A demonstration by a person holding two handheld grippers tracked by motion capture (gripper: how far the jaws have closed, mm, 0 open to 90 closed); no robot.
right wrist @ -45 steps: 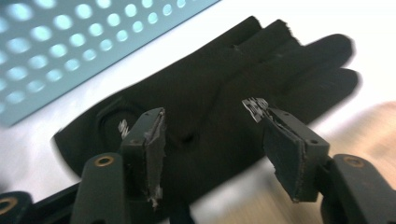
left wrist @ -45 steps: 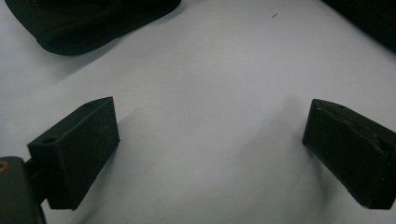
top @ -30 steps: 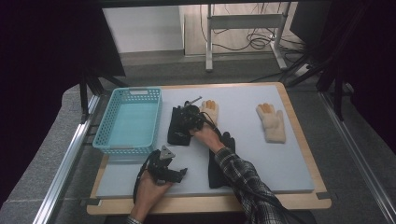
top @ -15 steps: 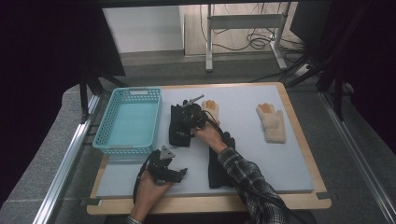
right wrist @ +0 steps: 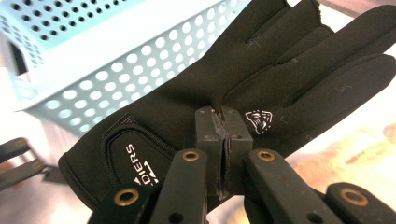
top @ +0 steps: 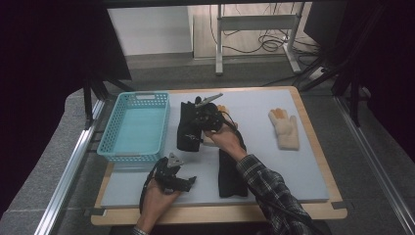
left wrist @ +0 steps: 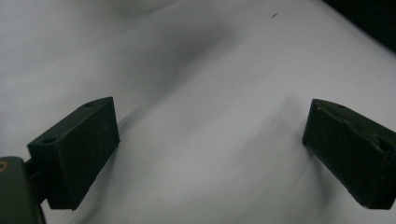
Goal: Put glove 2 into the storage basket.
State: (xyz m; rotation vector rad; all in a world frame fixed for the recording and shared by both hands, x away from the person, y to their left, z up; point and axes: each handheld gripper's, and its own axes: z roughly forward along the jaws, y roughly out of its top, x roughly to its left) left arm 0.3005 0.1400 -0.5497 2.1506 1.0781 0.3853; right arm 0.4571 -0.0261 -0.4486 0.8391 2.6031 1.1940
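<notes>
1. High view: the right hand-held gripper (top: 195,128) sits over the middle of the counter (top: 293,166), just right of the turquoise basket (top: 134,128), with a black glove (top: 187,129) hanging from it.
2. Right gripper view: the jaws are pressed together on a fold of the black glove (right wrist: 261,70) near the base of its fingers; white lettering shows on the cuff and a small white logo beside the jaws. The basket wall (right wrist: 116,70) stands close behind the glove.
3. Against the high view of a second ago, the glove lay flat on the grey mat then; now its near end is raised off the mat, and the right hand and gripper sit higher and a little nearer the basket. The jaws were already nearly shut then and are fully clamped now.
4. A second black glove (top: 230,171) lies on the mat under the right forearm, where it lay before.
5. A cream glove (top: 285,128) lies well apart at the right side of the mat, unmoved.
6. The left hand-held gripper (top: 188,180) rests at the near edge of the counter, in the same spot as earlier. Left gripper view: its jaws stand wide apart over bare grey mat (left wrist: 210,93), nothing between them.
</notes>
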